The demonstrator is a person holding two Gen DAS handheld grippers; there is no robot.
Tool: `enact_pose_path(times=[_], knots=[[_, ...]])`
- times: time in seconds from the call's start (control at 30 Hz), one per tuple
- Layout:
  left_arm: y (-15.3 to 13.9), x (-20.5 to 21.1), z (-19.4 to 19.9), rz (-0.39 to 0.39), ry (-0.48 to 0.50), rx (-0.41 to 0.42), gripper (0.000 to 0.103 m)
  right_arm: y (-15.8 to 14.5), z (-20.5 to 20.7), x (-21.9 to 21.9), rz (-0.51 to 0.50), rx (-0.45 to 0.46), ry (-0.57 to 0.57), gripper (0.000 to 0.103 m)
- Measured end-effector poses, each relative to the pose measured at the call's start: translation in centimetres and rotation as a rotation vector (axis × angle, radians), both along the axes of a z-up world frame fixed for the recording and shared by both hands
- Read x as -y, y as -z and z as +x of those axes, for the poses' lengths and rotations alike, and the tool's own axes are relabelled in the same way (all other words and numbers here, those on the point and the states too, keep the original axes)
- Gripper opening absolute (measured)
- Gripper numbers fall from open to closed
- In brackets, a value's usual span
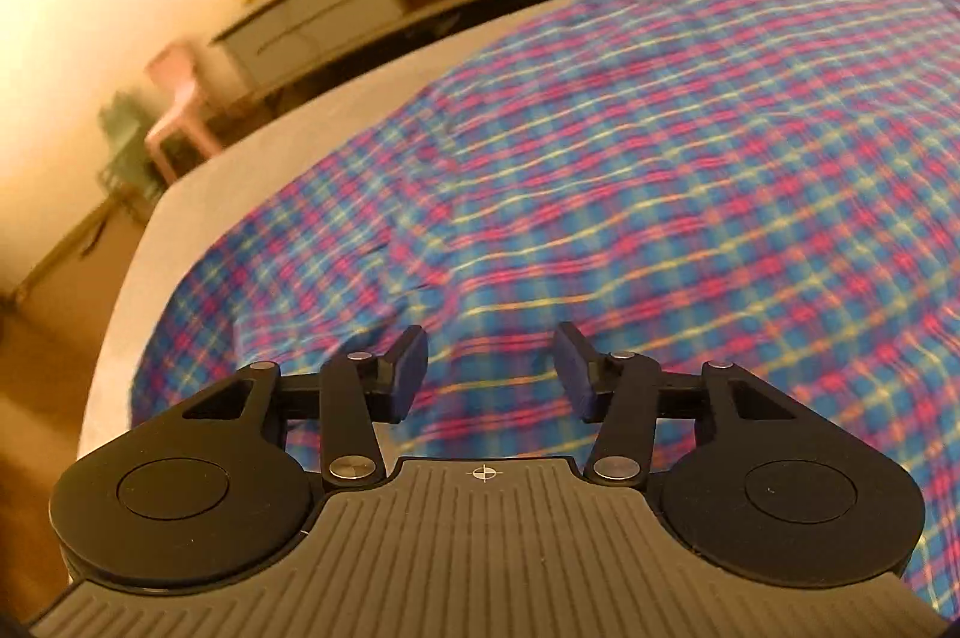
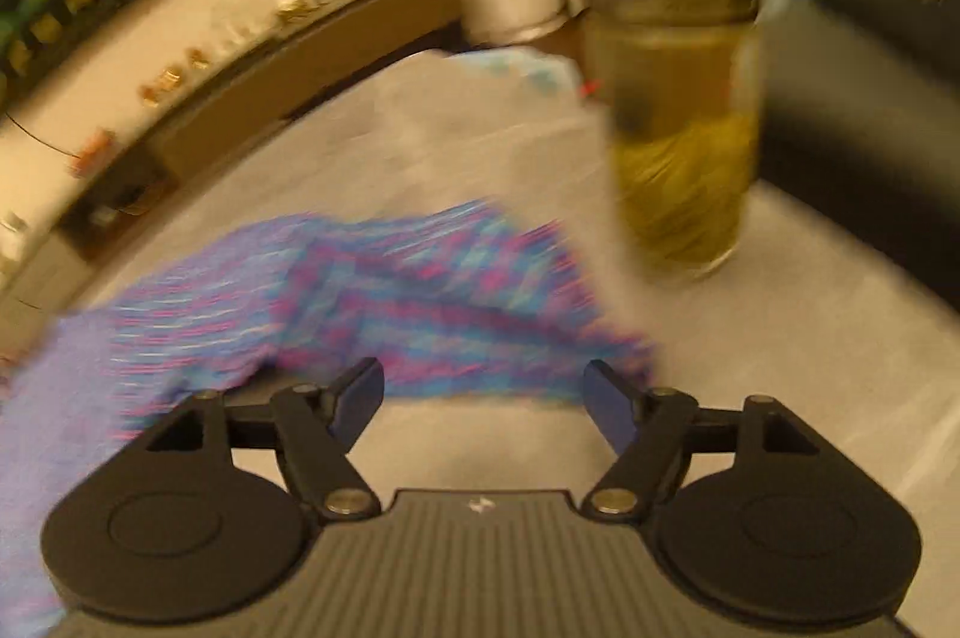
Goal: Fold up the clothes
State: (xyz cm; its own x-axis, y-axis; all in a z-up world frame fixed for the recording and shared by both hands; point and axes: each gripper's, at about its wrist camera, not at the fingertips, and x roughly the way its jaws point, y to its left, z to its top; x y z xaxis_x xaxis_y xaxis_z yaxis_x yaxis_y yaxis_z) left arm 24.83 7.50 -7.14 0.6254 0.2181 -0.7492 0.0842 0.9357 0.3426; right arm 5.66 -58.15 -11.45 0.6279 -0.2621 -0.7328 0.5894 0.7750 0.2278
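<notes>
While both views are smeared by motion blur, the layout reads fine: a plaid shirt (image 1: pixel 660 194) in blue, pink and yellow lies spread flat over a grey table (image 1: pixel 312 122), covering most of the left wrist view. Left gripper (image 1: pixel 489 374) hangs over the shirt's near part, jaws spread wide, nothing between them; whether the pads touch the cloth I cannot tell. Right gripper (image 2: pixel 483 404) is likewise wide apart and empty, over bare grey surface, with a bunched, rumpled part of the same shirt (image 2: pixel 372 290) just ahead of its fingertips and running off to the left. A tall glass jar (image 2: pixel 678 98) with yellowish liquid stands upright on the table beyond the shirt, to the right. A long low cabinet (image 1: pixel 336 8) with small items on top runs along the far wall.
</notes>
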Motion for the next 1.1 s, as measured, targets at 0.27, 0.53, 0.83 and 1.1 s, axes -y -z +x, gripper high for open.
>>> enact_pose_path(times=[0.27, 0.53, 0.83, 1.1], knots=[[-6.3, 7.0, -1.0, -0.237, 0.132, 0.032, 0.031, 2.1, 1.7, 1.8, -0.126, -0.104, 0.012, 0.045], [-14.0, 21.3, -2.0, -0.557, 0.475, 0.026, 0.051, -2.7, 0.4, -4.8, -0.421, 0.080, -0.142, 0.007], [-11.4, 37.2, 1.3, -0.787, 0.613, -0.178, 0.083, -4.0, -1.0, -12.0, -0.557, 0.176, -0.442, 0.007], [-7.2, 41.6, 2.5, -0.698, 0.646, -0.246, 0.055, -4.9, -2.2, -17.8, -0.645, 0.252, -0.708, 0.007]])
